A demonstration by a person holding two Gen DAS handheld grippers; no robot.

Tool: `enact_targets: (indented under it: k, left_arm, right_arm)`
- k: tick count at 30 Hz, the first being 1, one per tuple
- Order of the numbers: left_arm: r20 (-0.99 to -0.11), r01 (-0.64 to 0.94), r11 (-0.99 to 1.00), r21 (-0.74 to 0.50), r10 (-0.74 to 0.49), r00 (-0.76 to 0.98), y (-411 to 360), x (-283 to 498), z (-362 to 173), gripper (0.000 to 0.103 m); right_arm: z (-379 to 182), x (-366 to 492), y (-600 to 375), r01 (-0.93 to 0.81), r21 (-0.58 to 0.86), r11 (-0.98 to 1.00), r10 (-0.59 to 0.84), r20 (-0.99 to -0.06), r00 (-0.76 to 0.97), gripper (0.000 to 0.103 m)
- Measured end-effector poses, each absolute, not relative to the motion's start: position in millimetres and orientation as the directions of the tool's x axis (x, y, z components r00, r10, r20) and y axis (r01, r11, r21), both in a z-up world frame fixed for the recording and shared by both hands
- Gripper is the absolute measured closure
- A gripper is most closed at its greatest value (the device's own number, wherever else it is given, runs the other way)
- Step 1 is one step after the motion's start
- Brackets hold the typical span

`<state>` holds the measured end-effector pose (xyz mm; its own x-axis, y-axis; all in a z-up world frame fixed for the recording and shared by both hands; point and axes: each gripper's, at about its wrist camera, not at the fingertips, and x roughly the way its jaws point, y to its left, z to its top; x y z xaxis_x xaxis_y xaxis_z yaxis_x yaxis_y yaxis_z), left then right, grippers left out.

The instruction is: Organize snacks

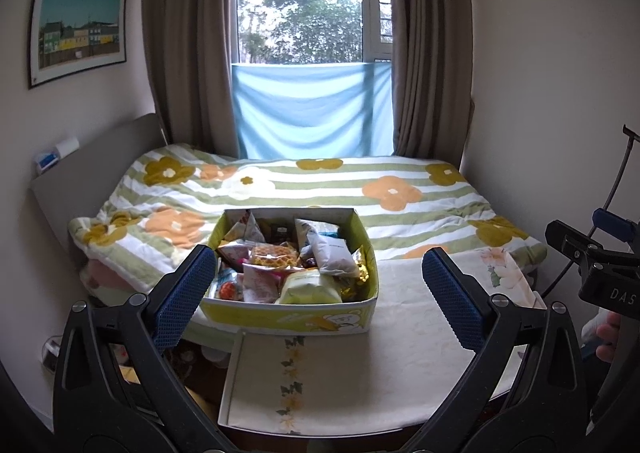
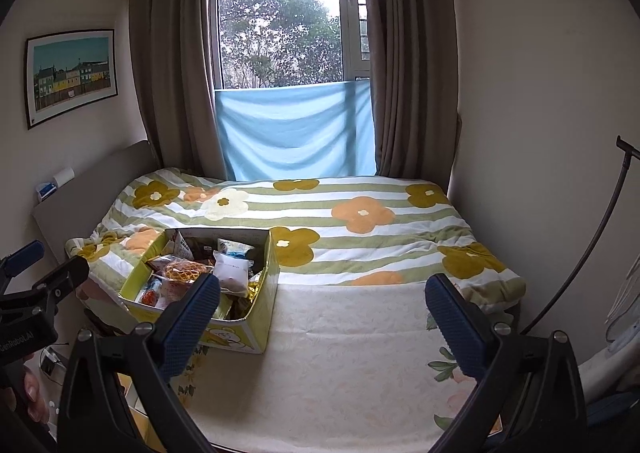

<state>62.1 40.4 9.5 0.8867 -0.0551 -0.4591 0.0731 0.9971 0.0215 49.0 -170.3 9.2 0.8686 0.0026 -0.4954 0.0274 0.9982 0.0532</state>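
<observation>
A yellow-green cardboard box (image 1: 288,319) with a bear print sits on a cloth-covered table, full of mixed snack packets, among them a white pouch (image 1: 334,255), a pale green bag (image 1: 310,287) and a yellow net bag (image 1: 274,255). My left gripper (image 1: 320,293) is open and empty, held just short of the box. In the right wrist view the box (image 2: 240,337) stands at the left and my right gripper (image 2: 324,327) is open and empty over the bare cloth to the box's right.
A cream floral tablecloth (image 2: 344,365) covers the table; its flap (image 1: 320,381) hangs over the near edge. Behind lies a bed with a flowered, green-striped quilt (image 2: 360,213), a grey headboard (image 1: 88,189) at the left, and a curtained window. A black cable stand (image 2: 600,237) rises at the right.
</observation>
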Motion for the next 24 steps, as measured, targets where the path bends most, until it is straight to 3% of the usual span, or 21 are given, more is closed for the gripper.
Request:
enact_targets:
  k: [24]
  left_arm:
    - [-0.458,0.06,0.998,0.032,-0.038,0.888,31.3,58.8,10.6,0.0]
  right_arm:
    - [10.7,45.6,-178.3,0.033,0.059,0.998,0.001,-0.495,0.869,0.001]
